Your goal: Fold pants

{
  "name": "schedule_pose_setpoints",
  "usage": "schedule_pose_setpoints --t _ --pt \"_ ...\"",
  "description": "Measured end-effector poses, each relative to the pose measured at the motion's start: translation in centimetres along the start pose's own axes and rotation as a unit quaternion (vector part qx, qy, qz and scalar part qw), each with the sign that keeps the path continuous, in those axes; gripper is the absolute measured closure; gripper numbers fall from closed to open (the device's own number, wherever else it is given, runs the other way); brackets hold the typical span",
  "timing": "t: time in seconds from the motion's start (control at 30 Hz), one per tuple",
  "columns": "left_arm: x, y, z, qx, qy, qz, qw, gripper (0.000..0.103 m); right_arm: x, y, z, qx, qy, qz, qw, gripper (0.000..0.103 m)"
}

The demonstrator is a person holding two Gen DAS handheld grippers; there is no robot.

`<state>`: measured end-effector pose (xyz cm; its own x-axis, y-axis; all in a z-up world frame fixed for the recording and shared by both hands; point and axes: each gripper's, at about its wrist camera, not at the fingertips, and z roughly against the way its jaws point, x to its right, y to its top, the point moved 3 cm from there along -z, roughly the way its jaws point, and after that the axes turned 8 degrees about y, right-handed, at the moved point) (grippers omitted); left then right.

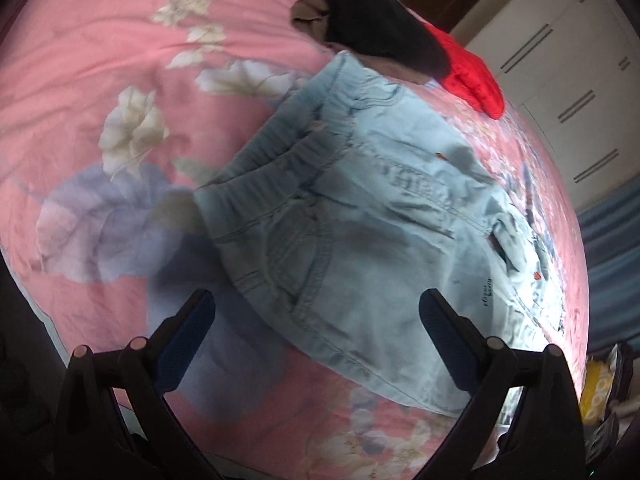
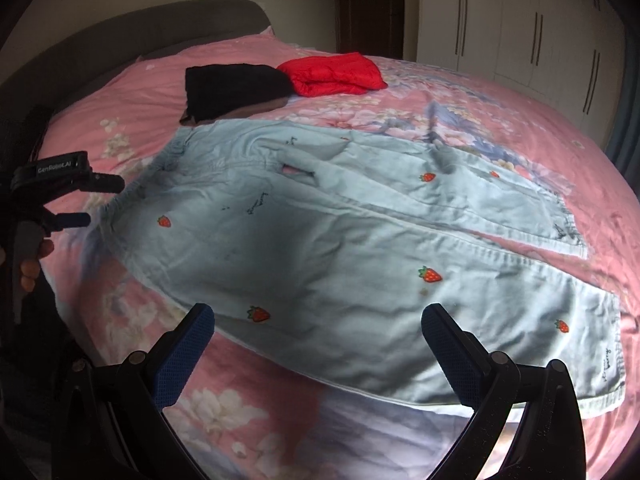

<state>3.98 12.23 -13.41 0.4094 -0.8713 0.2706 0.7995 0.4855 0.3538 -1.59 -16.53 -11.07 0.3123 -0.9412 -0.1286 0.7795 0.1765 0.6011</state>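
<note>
Light blue denim pants [image 2: 320,240] with small strawberry patches lie spread flat on a pink flowered bed; both legs run to the right, waistband at the left. In the left wrist view the elastic waistband and seat of the pants [image 1: 360,216] fill the middle. My left gripper [image 1: 316,320] is open and empty, hovering just above the waist end; it also shows at the left edge of the right wrist view [image 2: 96,200]. My right gripper [image 2: 318,328] is open and empty, above the near leg.
A folded black garment [image 2: 236,88] and a folded red garment [image 2: 336,74] lie at the far side of the bed, just beyond the pants. The pink flowered bedspread [image 2: 500,112] surrounds them. White wardrobes [image 2: 520,20] stand behind. A dark headboard [image 2: 160,28] is at the far left.
</note>
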Motion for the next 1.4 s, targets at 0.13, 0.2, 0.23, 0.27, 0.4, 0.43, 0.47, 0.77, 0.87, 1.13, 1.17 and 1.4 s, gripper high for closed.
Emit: schedule_pose_setpoints --t 0.13,0.2,0.23,0.27,0.4,0.43,0.47,0.77,0.87,1.13,1.17,1.4 --pt "-0.5 0.6 -1.7 0.023 -0.045 0.016 0.9986 0.003 -3.1 -0.9 -3.6 0.012 0.007 0.067 0.998 0.000" --pt "0.1 0.8 -2.1 0.032 -0.050 0.005 0.9982 0.003 -4.6 -1.2 -4.6 0.013 0.015 0.101 0.995 0.000" --pt "0.3 0.9 -2.2 0.039 -0.056 -0.002 0.9977 0.004 -5.2 -1.3 -5.0 0.014 0.016 0.120 0.993 0.000" --pt "0.6 1.0 -2.3 0.048 -0.064 -0.009 0.9968 0.005 -5.7 -1.2 -5.8 0.016 0.011 0.139 0.990 0.000" --pt "0.9 1.6 -3.0 0.055 -0.050 -0.019 0.9971 0.011 -6.7 -0.8 -7.3 0.030 0.022 0.163 0.986 0.000" --pt "0.7 1.9 -3.1 0.056 -0.047 -0.016 0.9972 0.017 -6.7 -0.6 -7.5 0.033 0.026 0.159 0.986 0.000" --pt "0.6 2.3 -3.3 0.057 -0.044 -0.012 0.9973 0.020 -6.5 -0.3 -7.7 0.035 0.029 0.155 0.987 0.000" --pt "-1.3 4.7 -3.5 0.054 -0.037 0.033 0.9973 0.084 -7.0 2.8 -8.4 0.028 0.035 0.171 0.984 0.049" --pt "-1.7 4.6 -2.7 0.062 -0.039 0.028 0.9969 0.091 -7.6 3.1 -8.5 0.035 0.045 0.161 0.985 0.074" --pt "-1.5 4.1 -1.8 0.071 -0.027 0.002 0.9972 0.087 -9.0 2.2 -7.9 0.047 0.046 0.174 0.983 0.093" --pt "-1.5 3.9 -1.9 0.066 -0.020 -0.002 0.9976 0.086 -9.0 2.1 -8.0 0.046 0.046 0.172 0.983 0.093" --pt "-1.6 4.3 1.9 0.120 0.028 -0.051 0.9910 0.065 -7.0 2.2 -6.4 0.035 0.116 0.089 0.989 0.085"
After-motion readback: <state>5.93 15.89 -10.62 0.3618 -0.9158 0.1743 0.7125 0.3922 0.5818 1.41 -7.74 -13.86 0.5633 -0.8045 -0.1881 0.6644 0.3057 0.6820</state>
